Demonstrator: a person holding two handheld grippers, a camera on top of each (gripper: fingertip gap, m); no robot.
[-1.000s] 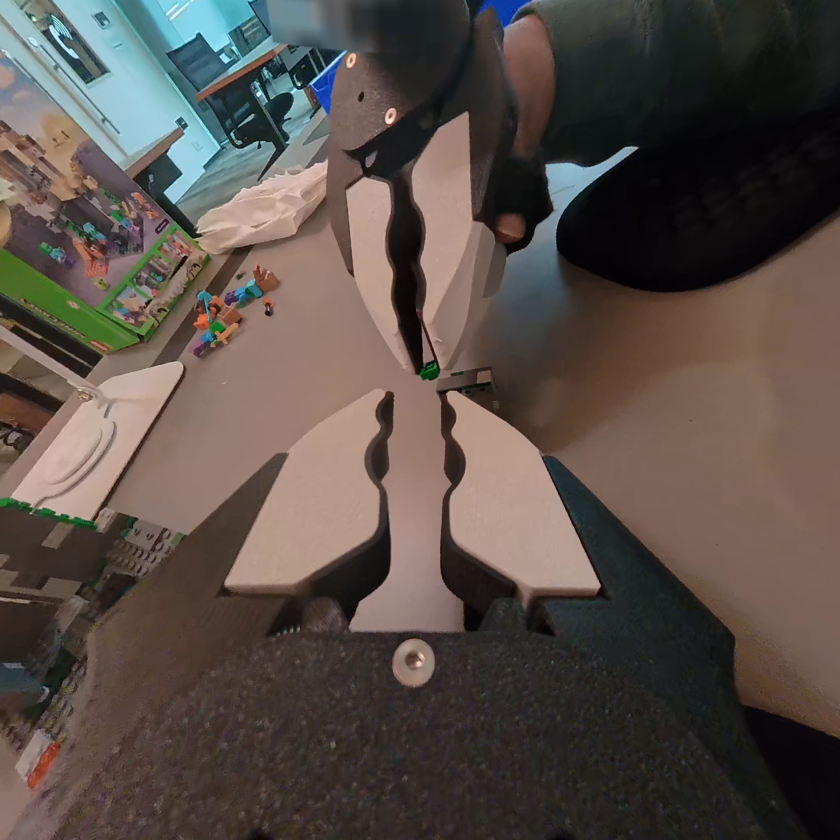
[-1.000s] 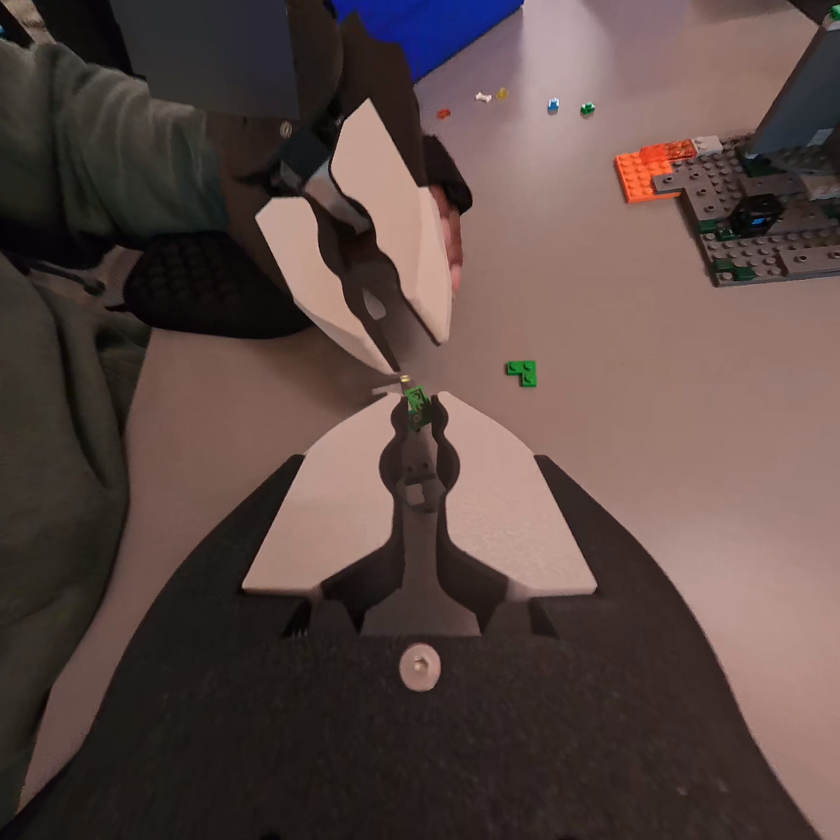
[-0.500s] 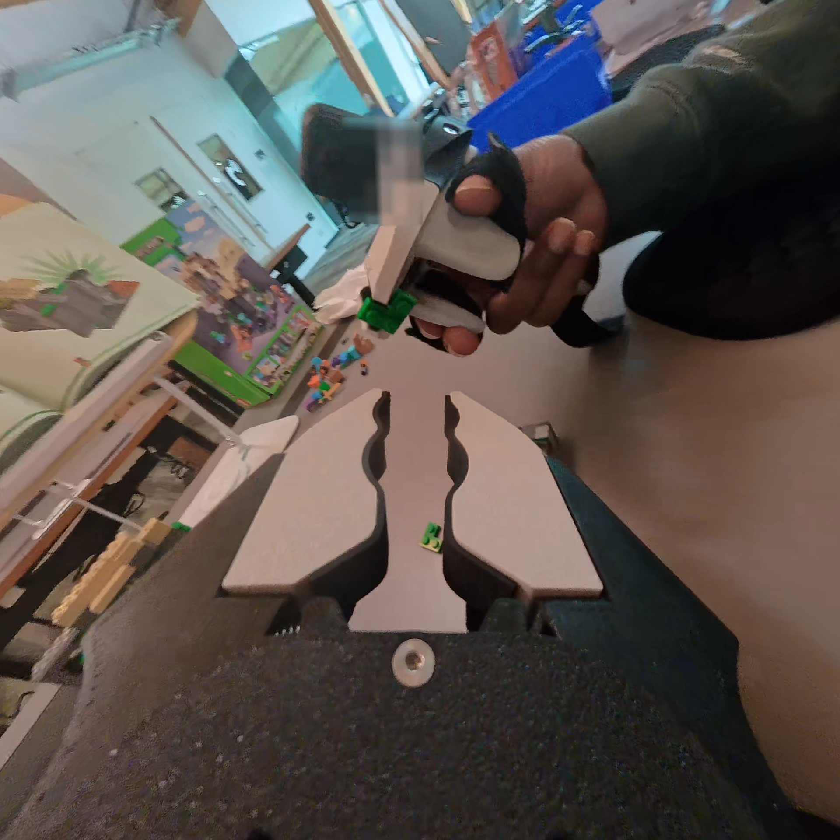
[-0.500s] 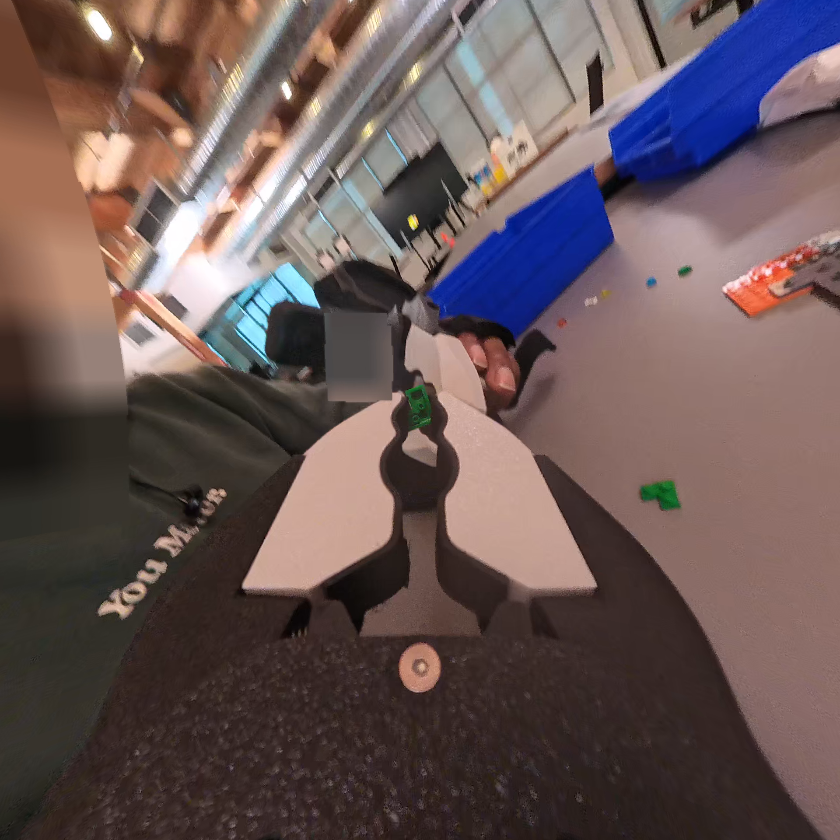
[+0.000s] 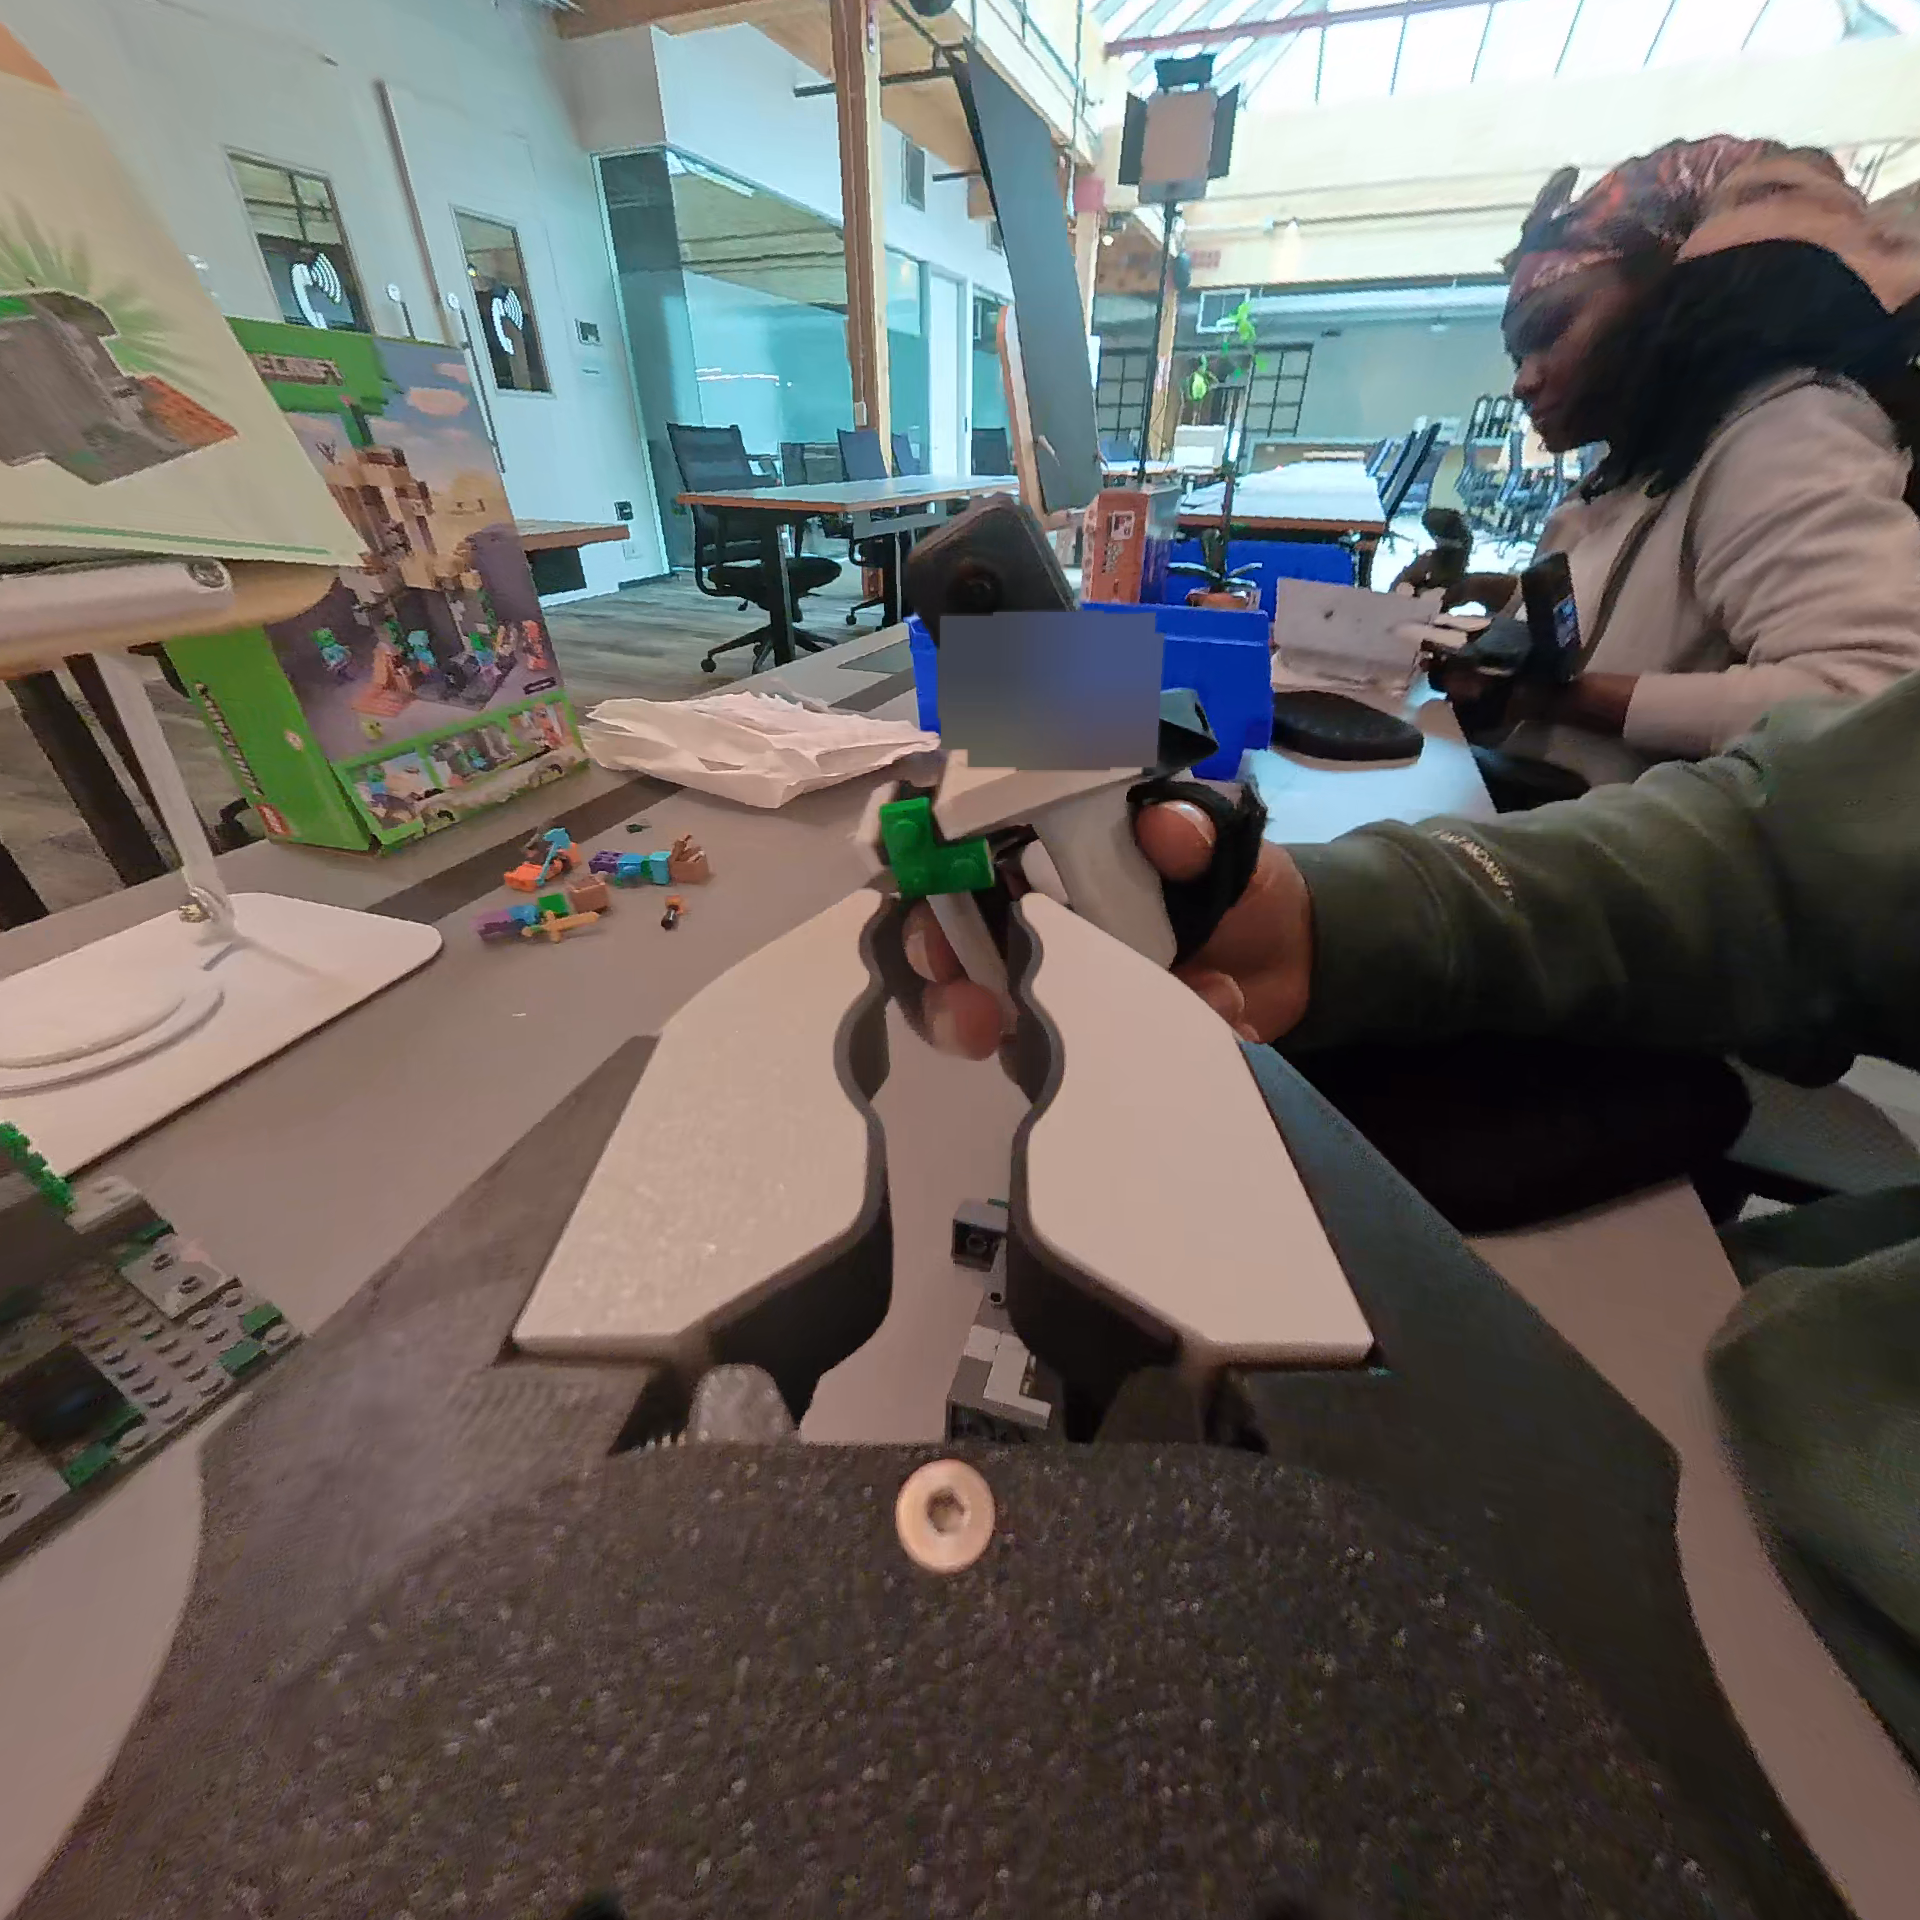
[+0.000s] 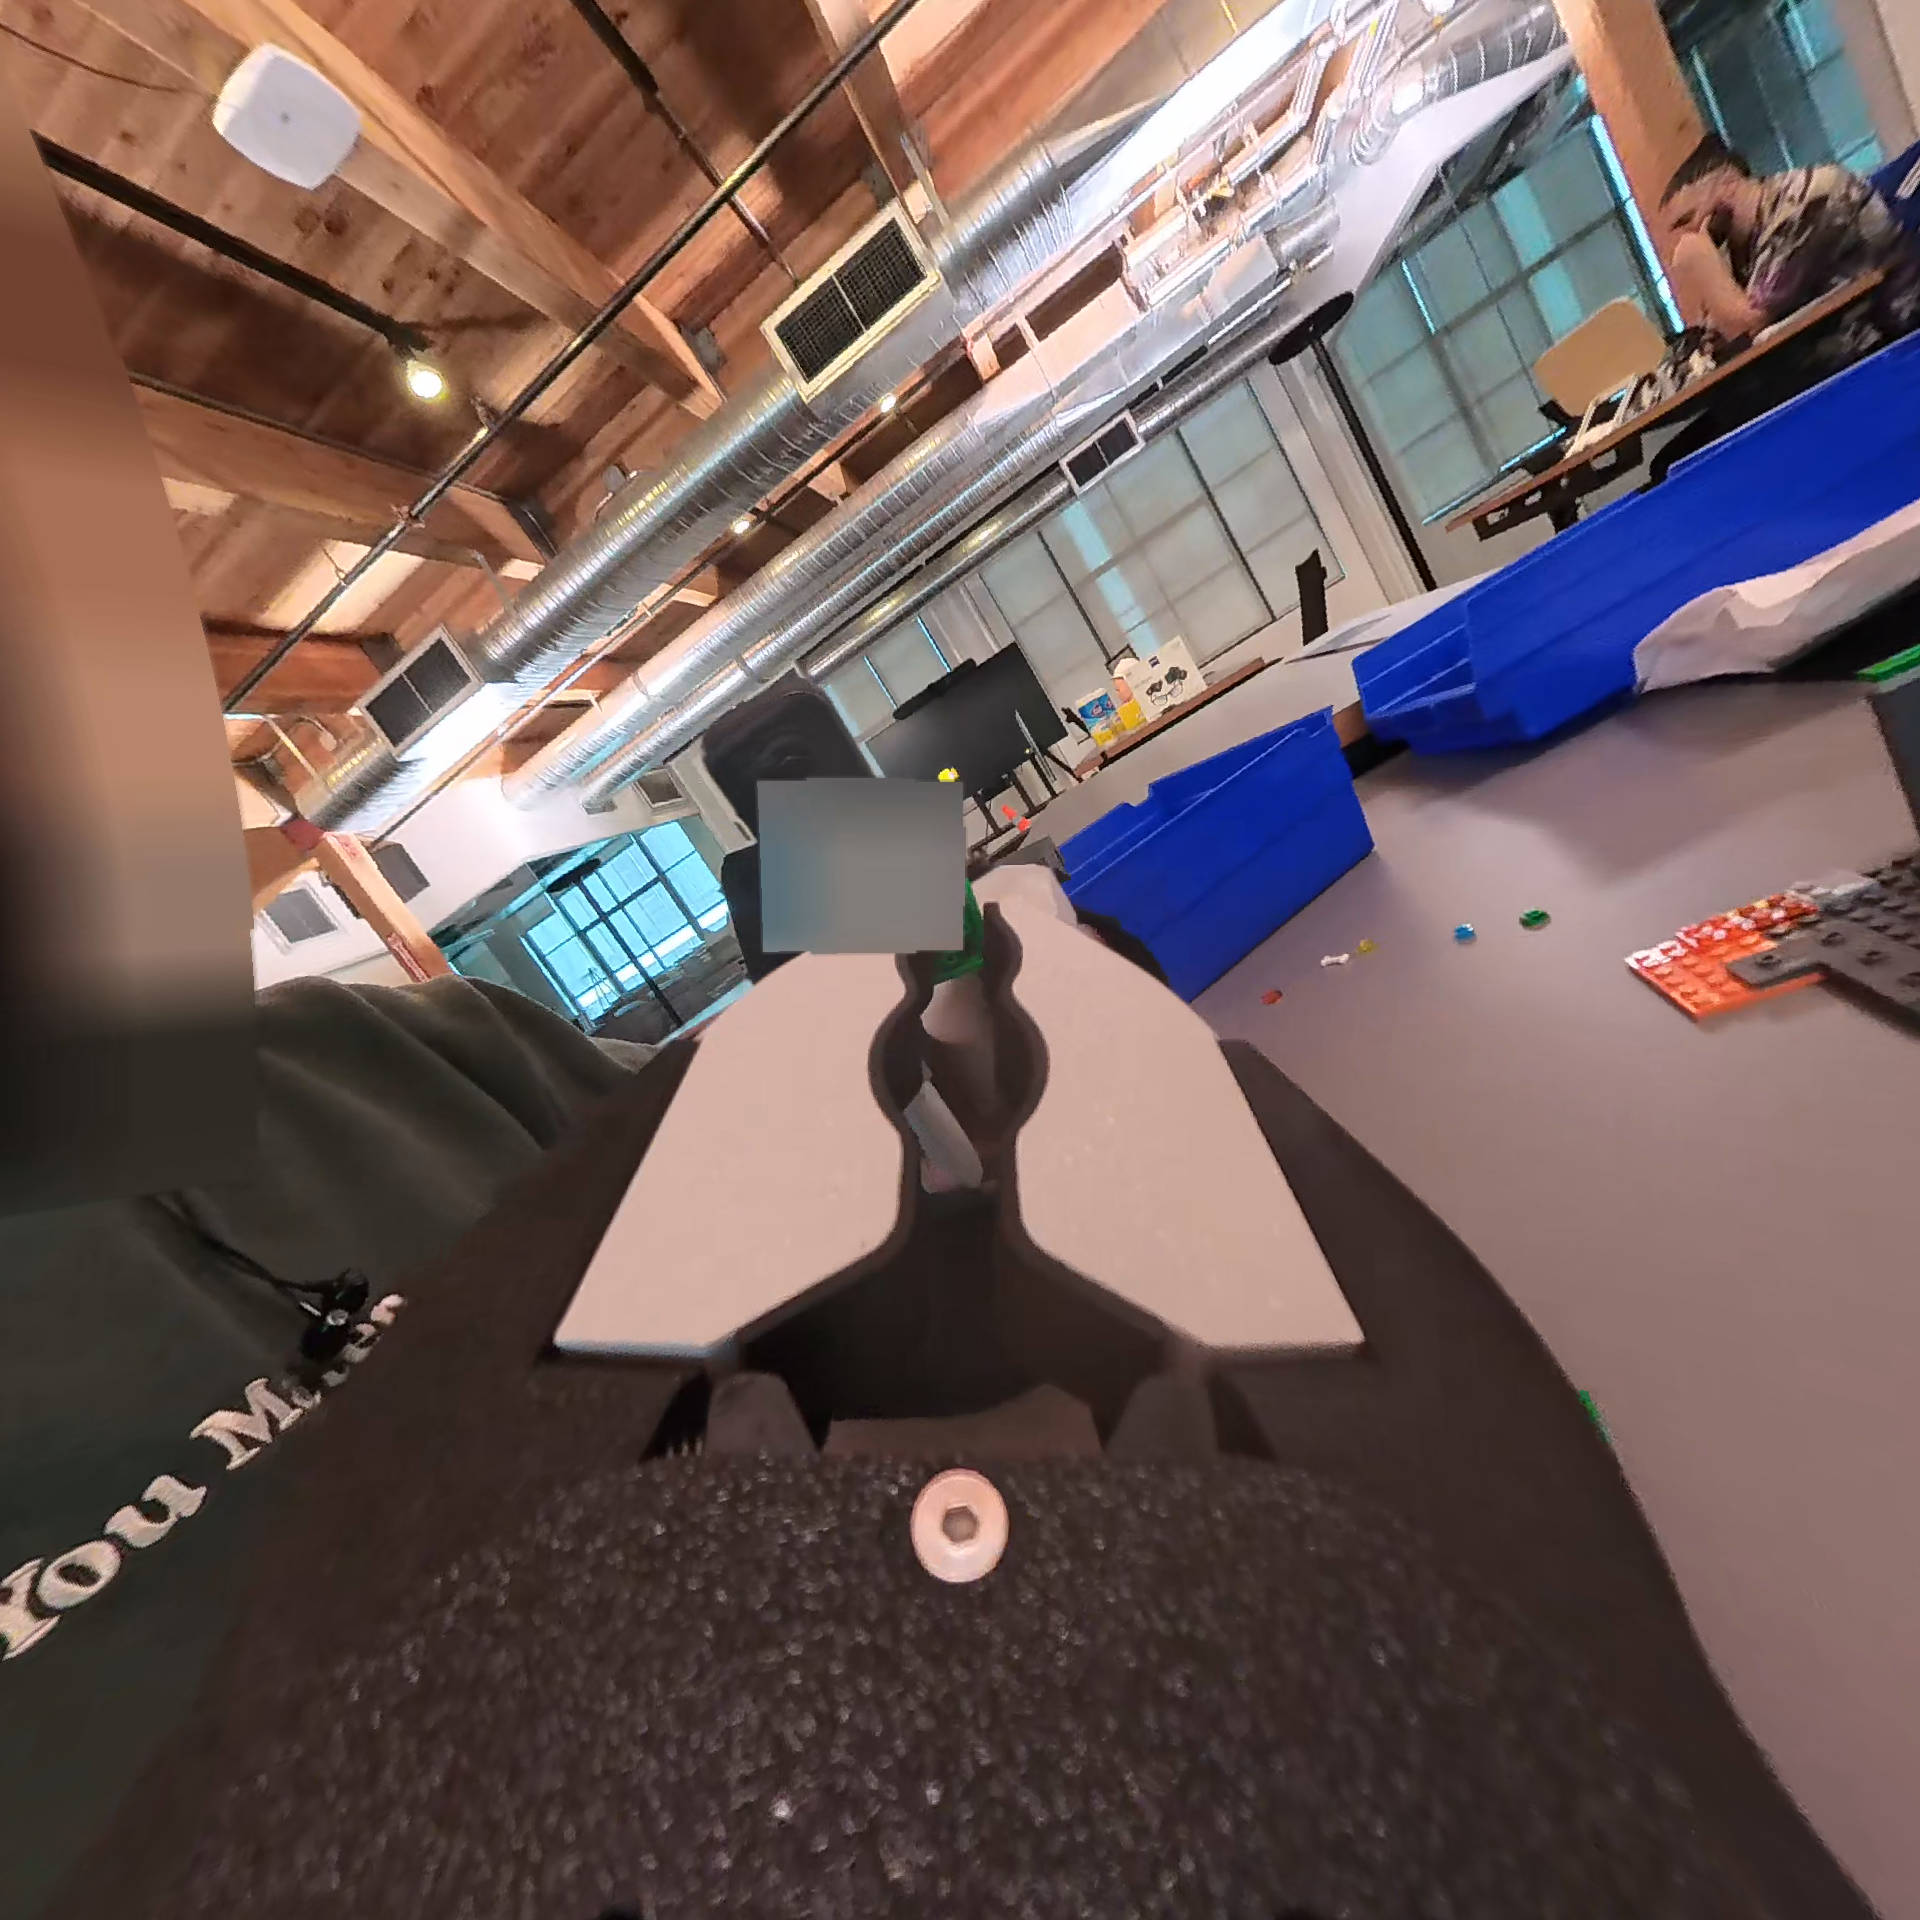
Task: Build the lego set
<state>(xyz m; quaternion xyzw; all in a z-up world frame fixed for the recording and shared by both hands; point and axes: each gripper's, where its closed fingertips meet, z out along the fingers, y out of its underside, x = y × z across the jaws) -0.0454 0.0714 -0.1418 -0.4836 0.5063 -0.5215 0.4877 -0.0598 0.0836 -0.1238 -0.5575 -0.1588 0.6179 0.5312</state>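
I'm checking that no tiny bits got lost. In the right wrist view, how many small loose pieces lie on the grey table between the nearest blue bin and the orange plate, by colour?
Red small piece: 1
White small piece: 1
Yellow small piece: 1
Blue small piece: 1
Green small piece: 1
Total: 5

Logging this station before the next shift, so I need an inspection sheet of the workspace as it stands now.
Surface: grey table, mostly bare near the grippers.
Job's things: green L-shaped plate held up in the air; grey studded build at the left edge; orange plate; set box.
Clutter: loose coloured pieces; white paper bag; blue bins; white stand base.
Grippers: right gripper shut on the green plate; left gripper open, empty.
Cables: nothing seen.
Surroundings: open office, desks, chairs, another seated person.
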